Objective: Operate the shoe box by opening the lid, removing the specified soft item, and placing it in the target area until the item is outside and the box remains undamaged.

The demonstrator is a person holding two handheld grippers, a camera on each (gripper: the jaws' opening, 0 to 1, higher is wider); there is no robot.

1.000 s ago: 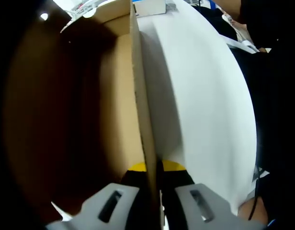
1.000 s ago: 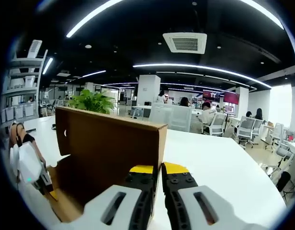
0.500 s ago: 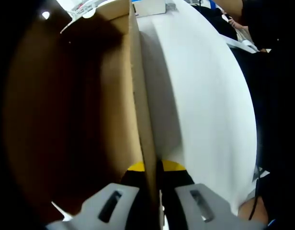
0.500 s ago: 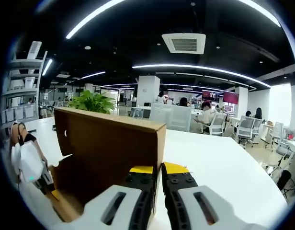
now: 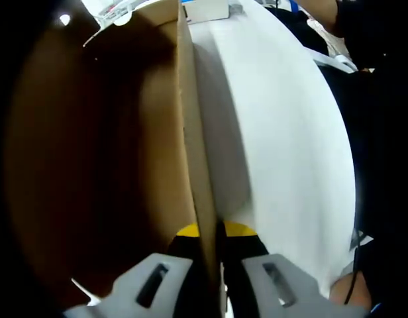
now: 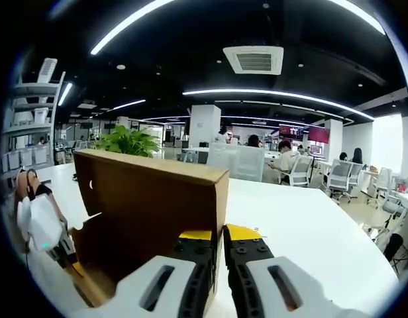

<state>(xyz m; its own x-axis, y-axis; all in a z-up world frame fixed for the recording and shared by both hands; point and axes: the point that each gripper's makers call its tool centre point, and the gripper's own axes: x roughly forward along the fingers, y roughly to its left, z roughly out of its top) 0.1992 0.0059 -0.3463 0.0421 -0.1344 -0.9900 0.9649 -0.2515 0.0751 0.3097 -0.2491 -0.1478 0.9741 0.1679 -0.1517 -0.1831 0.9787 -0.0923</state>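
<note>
Fingers of the left gripper (image 5: 211, 233) are clamped on the thin cardboard edge of the shoe box (image 5: 124, 165), one yellow-tipped finger on each side of the wall; fingers of the right gripper (image 6: 217, 236) likewise pinch a cardboard panel of the box at its near corner. Box sits on the white counter (image 6: 303, 232), brown, panel standing upright with a small round hole in its side; in the right gripper view the left gripper shows at the far end of the box. Interior reads dark in the left gripper view; cannot tell whether the soft item is inside. Judgement: step in hand is raising or holding the lid open. To do it well, keep both grips light, move the two hands together along the hinge arc, avoid twisting the panel, since thin card creases easily at the fold. Surface: smooth white counter. Room: open office, dark ceiling with long curved light strips, ceiling vent, green plant (image 6: 128, 140), shelving at left, seated people and chairs well beyond.
</note>
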